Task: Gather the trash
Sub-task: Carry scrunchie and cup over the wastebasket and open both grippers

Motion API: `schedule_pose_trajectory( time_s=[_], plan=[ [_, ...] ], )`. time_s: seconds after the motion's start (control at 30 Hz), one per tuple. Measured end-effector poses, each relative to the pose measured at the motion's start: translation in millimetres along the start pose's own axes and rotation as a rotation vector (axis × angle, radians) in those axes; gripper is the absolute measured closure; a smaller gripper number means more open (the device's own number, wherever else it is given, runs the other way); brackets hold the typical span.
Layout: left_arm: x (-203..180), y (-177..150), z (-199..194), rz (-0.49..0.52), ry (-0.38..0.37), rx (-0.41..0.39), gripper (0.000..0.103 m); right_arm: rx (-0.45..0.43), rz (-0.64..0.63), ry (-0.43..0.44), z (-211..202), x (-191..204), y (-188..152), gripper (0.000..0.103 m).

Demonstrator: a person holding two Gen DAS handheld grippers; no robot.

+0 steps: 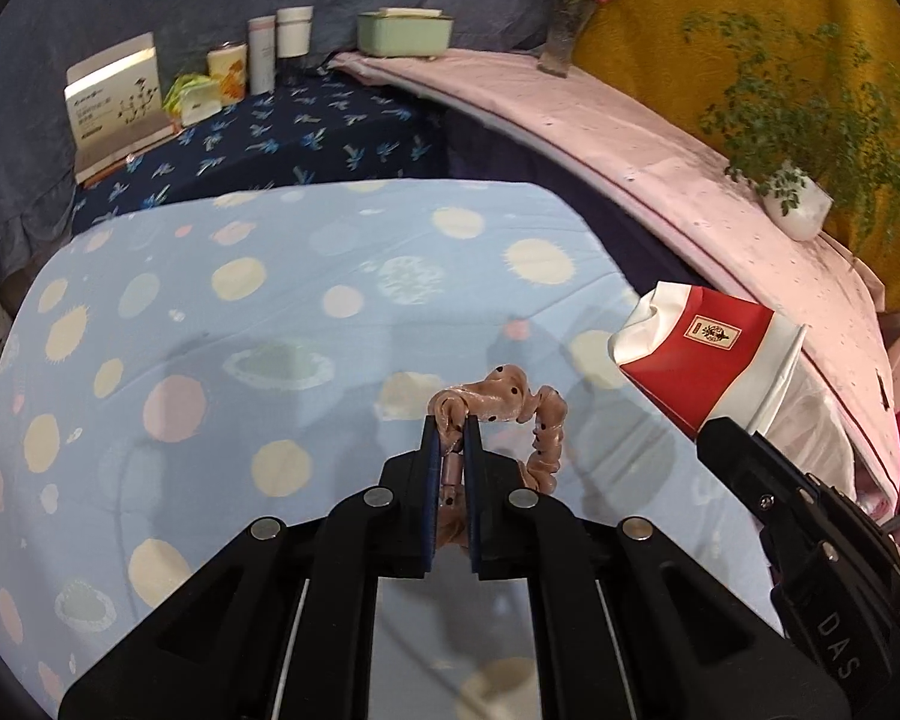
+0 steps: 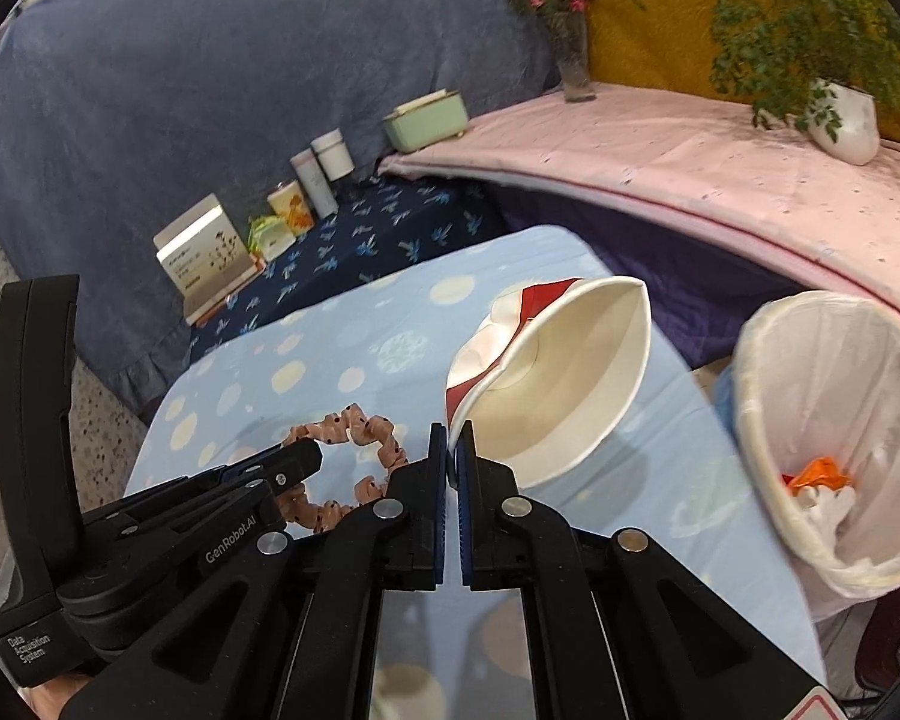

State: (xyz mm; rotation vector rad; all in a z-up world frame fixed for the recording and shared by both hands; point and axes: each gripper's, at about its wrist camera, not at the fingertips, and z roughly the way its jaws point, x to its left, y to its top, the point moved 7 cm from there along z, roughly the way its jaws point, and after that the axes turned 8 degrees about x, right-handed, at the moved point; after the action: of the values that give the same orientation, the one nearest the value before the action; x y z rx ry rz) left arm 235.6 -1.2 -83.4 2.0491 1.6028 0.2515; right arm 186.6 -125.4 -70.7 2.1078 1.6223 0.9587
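Scrunchie [image 1: 513, 414], pink with dark dots, held off the blue spotted tablecloth [image 1: 222, 324]: left gripper [image 1: 452, 438] has its fingers closed on one end, the loop hanging forward and to the right of the pads. Paper cup [image 2: 564, 372], red and white, crumpled, held above the same cloth: right gripper [image 2: 452, 438] has its fingers pinched nearly together on the cup's rim, mouth turned toward the camera. In the left wrist view the cup [image 1: 702, 354] sits to the right of the scrunchie, apart from it, with the right gripper's black body below it. In the right wrist view the scrunchie [image 2: 354, 456] lies left of the cup, behind the left gripper's fingers. Far left, on a dark floral cloth [image 1: 306, 138]: open white box [image 1: 117, 102], small packet [image 1: 195, 99], printed tin [image 1: 228, 72], two white canisters [image 1: 279, 42]. Centre back: pale green container [image 1: 405, 30] at the end of a pink-covered shelf [image 1: 630, 144]. On that shelf: glass vase [image 1: 564, 36] with pink flowers, then a white pot [image 1: 801, 210] holding a green plant. Far right in the right wrist view: bin [image 2: 834, 420] lined with a white bag, beside the table's edge, containing orange and white scraps [image 2: 819, 483].
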Motion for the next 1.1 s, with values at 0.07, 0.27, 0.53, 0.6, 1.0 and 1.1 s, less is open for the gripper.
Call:
schedule_pose_trajectory(
  time_s=[0.07,0.27,0.53,0.6,1.0,1.1],
  plan=[
    [-16,1,-6,0.024,-0.007,-0.011,0.096,-0.023,0.017,-0.009,-15,-13,2,0.099],
    [-69,0,-22,0.106,-0.036,-0.040,0.096,-0.073,0.061,-0.049,-50,-54,4,0.099],
    [-138,-6,-29,0.215,-0.075,-0.051,0.096,-0.127,0.150,-0.096,-89,-116,-2,0.100],
    [-153,-8,-28,0.237,-0.083,-0.051,0.096,-0.135,0.174,-0.108,-96,-133,-5,0.100],
    [-231,-23,-15,0.360,-0.115,-0.032,0.096,-0.165,0.274,-0.155,-119,-205,-20,0.100],
    [-245,-24,-11,0.380,-0.120,-0.027,0.096,-0.167,0.292,-0.164,-122,-217,-23,0.100]
  ],
)
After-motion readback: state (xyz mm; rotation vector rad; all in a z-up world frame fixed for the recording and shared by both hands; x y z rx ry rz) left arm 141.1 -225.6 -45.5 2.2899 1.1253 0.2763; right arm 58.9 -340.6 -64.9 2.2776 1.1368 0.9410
